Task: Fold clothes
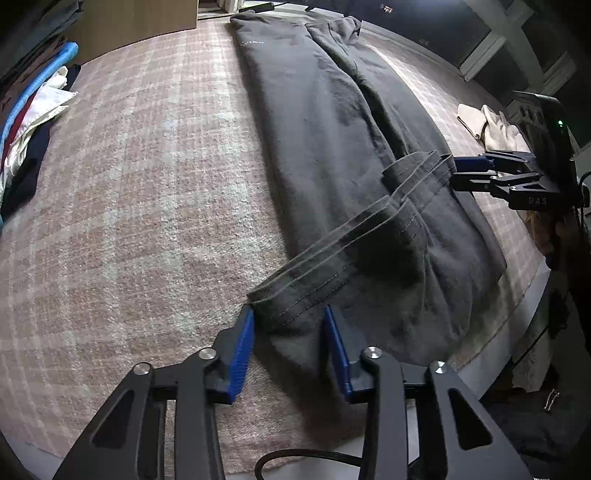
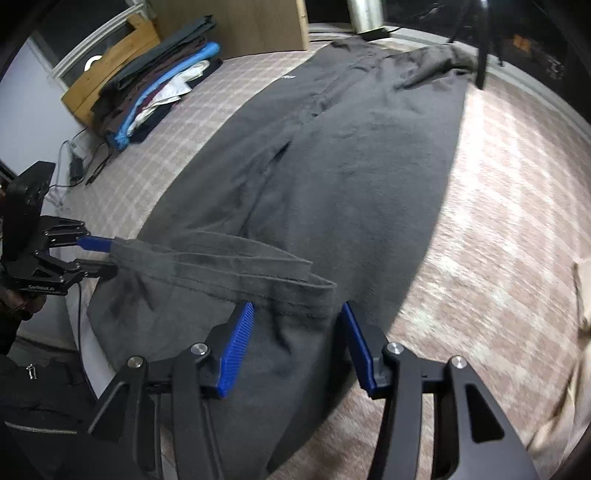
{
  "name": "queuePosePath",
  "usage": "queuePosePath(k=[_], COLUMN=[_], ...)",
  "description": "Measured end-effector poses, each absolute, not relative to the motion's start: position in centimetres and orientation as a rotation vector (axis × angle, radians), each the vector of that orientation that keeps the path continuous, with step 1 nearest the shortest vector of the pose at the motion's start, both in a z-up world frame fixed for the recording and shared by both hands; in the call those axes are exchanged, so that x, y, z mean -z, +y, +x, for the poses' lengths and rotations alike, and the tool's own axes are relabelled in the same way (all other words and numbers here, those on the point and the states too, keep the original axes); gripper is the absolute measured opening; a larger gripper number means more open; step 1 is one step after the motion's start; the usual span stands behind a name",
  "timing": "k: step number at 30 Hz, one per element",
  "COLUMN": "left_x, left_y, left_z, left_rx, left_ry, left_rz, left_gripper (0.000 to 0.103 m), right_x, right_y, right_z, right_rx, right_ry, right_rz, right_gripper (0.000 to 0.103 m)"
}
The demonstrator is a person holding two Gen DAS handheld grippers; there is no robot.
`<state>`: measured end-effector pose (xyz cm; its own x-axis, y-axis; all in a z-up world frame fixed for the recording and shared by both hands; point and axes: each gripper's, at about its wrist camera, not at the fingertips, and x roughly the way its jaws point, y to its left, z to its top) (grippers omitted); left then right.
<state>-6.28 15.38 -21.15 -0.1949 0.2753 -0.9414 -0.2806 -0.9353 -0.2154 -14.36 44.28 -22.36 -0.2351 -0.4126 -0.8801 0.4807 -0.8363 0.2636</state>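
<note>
So the dark grey pants (image 1: 332, 122) are laid out lengthwise on a pink plaid blanket (image 1: 147, 177), with the waistband end away from the cameras and the leg cuffs nearest the person. The cuffs (image 1: 343, 243) are stacked and bunched into a thick ridge of hems running between the two grippers. The left gripper (image 1: 290, 325) is angled steeply down at one end of that ridge, blue pads on either side of the hem corner; the gap is fairly narrow and the left pad looks like it touches the cloth, but it's hard to say if it's a real pinch yet. The right gripper (image 2: 297, 321) is at the other end of the ridge, fingers partly spread, with the hem lying between the pads and a visible gap on the right side, so not squeezing. From the left wrist view the right gripper shows up side-on with its tips right at the cuff edge, and the right wrist view shows the left one the same way. A stack of folded clothes (image 2: 155, 85) sits off at the blanket's far edge, beside a wooden board (image 2: 236, 26). Some light cloth (image 1: 487, 125) lies near the other edge, well apart from the pants.
</note>
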Motion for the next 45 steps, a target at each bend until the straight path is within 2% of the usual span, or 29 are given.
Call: queuePosePath(k=[3, 5, 7, 8, 12, 19, 27, 29, 32, 34, 37, 38, 39, 40, 42, 45], left_x=[21.1, 21.0, 20.9, 21.0, 19.6, 15.9, 10.9, 10.8, 14.0, 17.4, 19.6, 19.3, 19.0, 18.1, 16.4, 15.4], left_y=[15.4, 15.2, 15.1, 15.1, 13.3, 12.5, 15.9, 17.6, 18.6, 19.5, 18.2, 17.6, 17.0, 16.5, 16.2, 17.0], left_z=[-6.5, -6.5, -6.6, -6.7, -6.3, -7.1, -12.7, -15.0, -19.3, -21.9, -23.7, -23.5, -23.3, -22.6, -20.8, -18.9], left_rx=[-2.194, -2.203, -2.211, -2.210, -2.217, -2.252, -2.282, -2.291, -2.286, -2.285, -2.292, -2.298, -2.303, -2.313, -2.302, -2.229], left_ry=[-0.001, -0.011, -0.020, -0.028, -0.039, -0.007, 0.177, 0.223, 0.275, 0.343, 0.376, 0.347, 0.317, 0.312, 0.303, 0.247], left_rz=[-1.716, -1.710, -1.708, -1.707, -1.675, -1.587, -1.364, -1.301, -1.337, -1.423, -1.542, -1.540, -1.538, -1.515, -1.453, -1.395], left_gripper=[0.028, 0.020, 0.013, 0.011, 0.006, 0.006, 0.006, 0.006, 0.008, 0.016, 0.017, 0.021, 0.023, 0.027, 0.030, 0.033], right_x=[22.5, 22.6, 22.6, 22.6, 22.4, 19.5, 15.7, 16.5, 19.7, 22.0, 21.7, 21.2, 20.4, 19.6, 18.4, 17.7], right_y=[43.6, 43.3, 43.2, 43.4, 44.2, 46.1, 49.0, 49.8, 50.5, 50.8, 51.7, 52.1, 52.5, 52.9, 53.7, 52.5], right_z=[-14.5, -14.4, -14.3, -14.2, -13.9, -12.2, -13.0, -14.5, -17.5, -19.6, -20.0, -19.8, -19.3, -18.8, -18.0, -17.2], right_rx=[2.058, 2.043, 2.036, 2.029, 2.022, 2.062, 2.156, 2.197, 2.246, 2.240, 2.269, 2.288, 2.315, 2.344, 2.350, 2.327], right_ry=[0.082, 0.085, 0.094, 0.069, -0.015, -0.185, -0.217, -0.202, -0.148, -0.141, -0.198, -0.212, -0.215, -0.215, -0.268, -0.225], right_rz=[1.435, 1.414, 1.398, 1.399, 1.393, 1.282, 1.177, 1.188, 1.265, 1.395, 1.421, 1.406, 1.380, 1.350, 1.282, 1.237], right_gripper=[0.049, 0.048, 0.030, 0.008, 0.006, 0.005, 0.005, 0.005, 0.005, 0.008, 0.019, 0.026, 0.037, 0.041, 0.041, 0.041])
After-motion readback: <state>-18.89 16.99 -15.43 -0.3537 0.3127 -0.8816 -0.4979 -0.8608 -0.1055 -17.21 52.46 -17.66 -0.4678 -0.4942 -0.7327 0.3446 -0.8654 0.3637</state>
